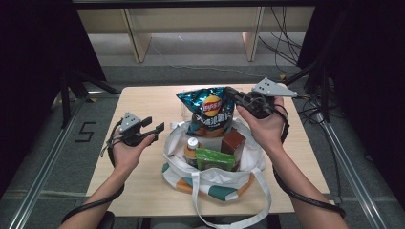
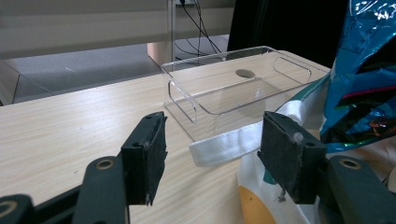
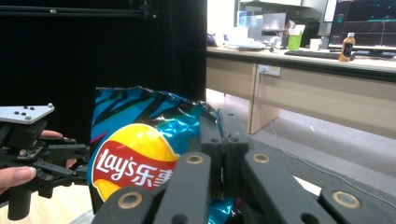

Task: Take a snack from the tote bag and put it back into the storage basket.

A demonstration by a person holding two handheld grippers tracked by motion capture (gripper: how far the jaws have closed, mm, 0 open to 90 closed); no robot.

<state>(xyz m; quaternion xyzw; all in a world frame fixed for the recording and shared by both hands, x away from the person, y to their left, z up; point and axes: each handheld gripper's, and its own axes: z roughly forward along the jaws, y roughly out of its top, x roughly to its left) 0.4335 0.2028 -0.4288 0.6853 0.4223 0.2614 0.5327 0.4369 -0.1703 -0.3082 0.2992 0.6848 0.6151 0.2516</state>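
A white cloth tote bag with orange and green patches (image 1: pixel 217 183) sits open at the near middle of the pale wooden table (image 1: pixel 143 102), its long white handles (image 1: pixel 229 217) trailing over the near edge. Inside it stand a bottle with a white cap (image 1: pixel 191 149), a green carton (image 1: pixel 216 160) and a dark brown box (image 1: pixel 232 142), packed close together. A shiny blue crisp bag with a red and yellow logo (image 1: pixel 210 112) stands upright at the bag's far rim, its lower part down inside the opening. Just behind the tote, on the table, lies a clear acrylic tray with cut-out handles (image 2: pixel 233 88); there is nothing in it.

The right gripper (image 1: pixel 235 94) is held above the bag's far side, jaws pointing towards the left, clamped tight on the top right corner of the crisp bag; in the right gripper view the jaws meet with the foil pinched between them. The left gripper (image 1: pixel 154 125) hovers to the left of the tote, level, pointing right towards it, jaws spread wide with nothing between them.
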